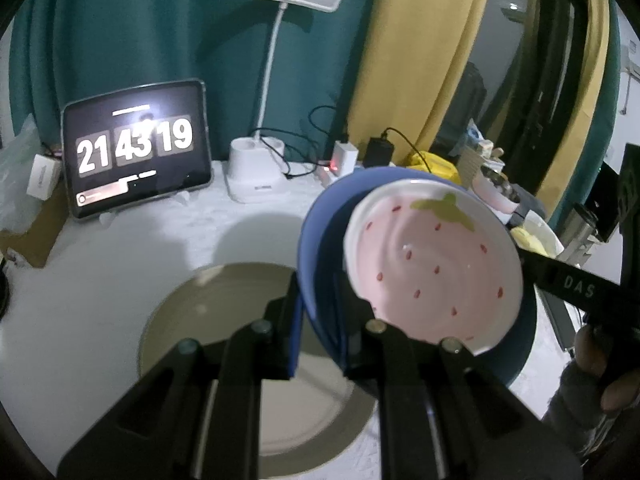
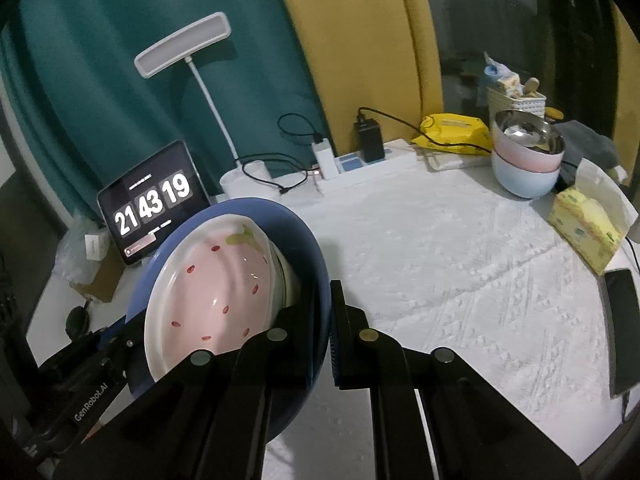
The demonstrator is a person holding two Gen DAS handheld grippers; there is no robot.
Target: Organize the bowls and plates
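Observation:
A blue plate (image 1: 320, 232) (image 2: 308, 248) hangs tilted above the table, carried by both grippers. Inside it lies a pink strawberry-patterned dish (image 1: 436, 268) (image 2: 216, 280). My left gripper (image 1: 320, 332) is shut on the blue plate's left rim; in the right wrist view it (image 2: 128, 336) shows at the lower left. My right gripper (image 2: 325, 320) is shut on the opposite rim, and in the left wrist view its black finger (image 1: 560, 276) reaches in from the right. Under the blue plate, a large grey-rimmed plate (image 1: 180, 320) rests on the white cloth.
At the back stand a tablet clock (image 1: 136, 148), a white desk lamp (image 1: 256, 176) and a power strip with chargers (image 2: 360, 156). Far right are stacked pink and blue bowls with a steel bowl on top (image 2: 528, 152), a tissue box (image 2: 584, 236) and a phone (image 2: 624, 328). A hand (image 1: 600, 364) holds the right gripper.

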